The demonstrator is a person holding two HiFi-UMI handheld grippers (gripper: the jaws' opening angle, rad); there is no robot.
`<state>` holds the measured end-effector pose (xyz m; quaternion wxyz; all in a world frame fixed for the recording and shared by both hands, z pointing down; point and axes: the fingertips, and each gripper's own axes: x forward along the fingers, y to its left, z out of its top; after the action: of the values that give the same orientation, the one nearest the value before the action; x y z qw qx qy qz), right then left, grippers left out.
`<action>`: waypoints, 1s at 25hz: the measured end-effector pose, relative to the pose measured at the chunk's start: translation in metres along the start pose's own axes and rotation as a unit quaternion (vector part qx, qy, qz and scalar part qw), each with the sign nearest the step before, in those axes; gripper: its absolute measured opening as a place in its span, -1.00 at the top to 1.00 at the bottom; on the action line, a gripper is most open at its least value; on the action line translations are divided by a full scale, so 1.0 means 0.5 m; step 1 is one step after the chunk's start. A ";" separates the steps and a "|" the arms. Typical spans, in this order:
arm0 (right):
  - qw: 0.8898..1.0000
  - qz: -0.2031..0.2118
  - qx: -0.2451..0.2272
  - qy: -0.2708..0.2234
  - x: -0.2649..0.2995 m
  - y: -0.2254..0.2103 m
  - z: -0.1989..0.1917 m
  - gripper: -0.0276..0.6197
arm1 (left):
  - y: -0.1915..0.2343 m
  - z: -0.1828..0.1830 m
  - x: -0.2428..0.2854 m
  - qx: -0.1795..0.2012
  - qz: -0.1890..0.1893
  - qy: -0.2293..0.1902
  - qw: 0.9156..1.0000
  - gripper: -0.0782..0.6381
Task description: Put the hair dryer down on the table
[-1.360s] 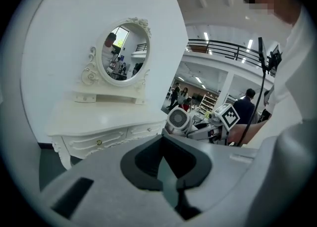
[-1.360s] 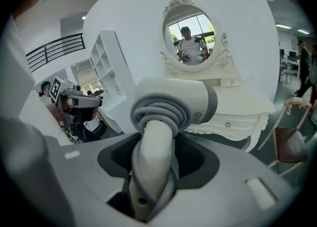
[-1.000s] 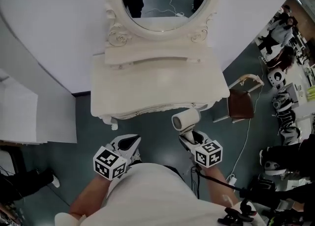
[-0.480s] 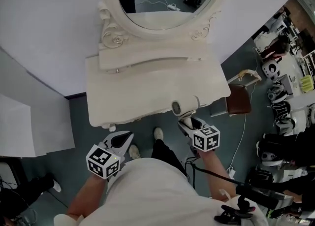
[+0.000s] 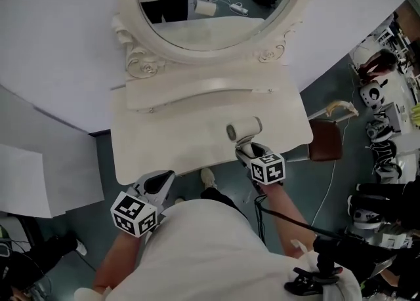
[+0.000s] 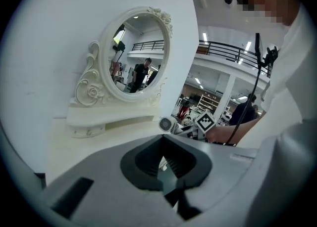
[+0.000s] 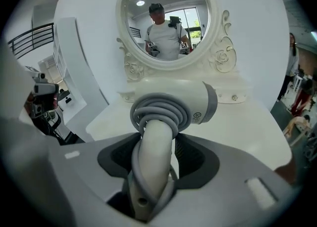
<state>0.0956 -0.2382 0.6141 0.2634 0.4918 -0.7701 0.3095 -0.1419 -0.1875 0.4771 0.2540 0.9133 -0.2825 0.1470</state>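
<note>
The right gripper (image 5: pixel 244 149) has its jaws clamped on the handle of the hair dryer (image 5: pixel 244 128). In the right gripper view the pale handle stands up between the two dark pads, which press on it from both sides. The grey cord (image 7: pixel 158 114) is wound in loops round the handle's top, and a strand runs down along it. The barrel lies crosswise above the jaws, its grey-ringed end to the right.

Taking the oval mirror (image 5: pixel 216 24) as the landmark, the dryer sits straight out in front of it, over the near part of the cream worktop (image 5: pixel 170 142). It is closer to the worktop's front edge than to the mirror's foot. Whether the barrel touches the surface cannot be told.

A low curved shelf (image 5: pixel 197 90) lies between the mirror and the dryer. The mirror glass shows the person holding both grippers.

The left gripper (image 5: pixel 163 180) is off the worktop's front edge, further from the mirror than the dryer and to its left. Its jaws stand slightly apart, a sliver of floor showing between the ribbed pads, with nothing in them.

A brown-seated chair (image 5: pixel 325 139) stands to the mirror's right, just beyond the worktop's corner.
</note>
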 end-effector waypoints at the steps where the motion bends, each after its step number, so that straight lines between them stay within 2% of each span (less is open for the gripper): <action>1: 1.000 -0.001 -0.002 0.004 0.014 -0.017 0.005 0.24 | 0.005 0.012 0.014 0.001 0.002 0.000 1.000 0.79; 10: 0.999 0.000 -0.003 0.034 0.132 -0.132 0.023 0.24 | 0.036 0.094 0.105 0.009 0.024 0.009 1.000 0.79; 17: 0.999 0.003 -0.011 0.052 0.217 -0.192 0.040 0.24 | 0.072 0.122 0.149 -0.002 0.053 0.017 0.998 0.79; 25: 0.998 0.006 -0.022 0.059 0.279 -0.224 0.066 0.24 | 0.098 0.139 0.172 -0.013 0.081 0.010 0.997 0.79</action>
<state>0.1429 -0.3819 0.7152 0.3174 0.4618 -0.7630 0.3222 -0.0938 -0.2983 0.4738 0.2557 0.8825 -0.3550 0.1726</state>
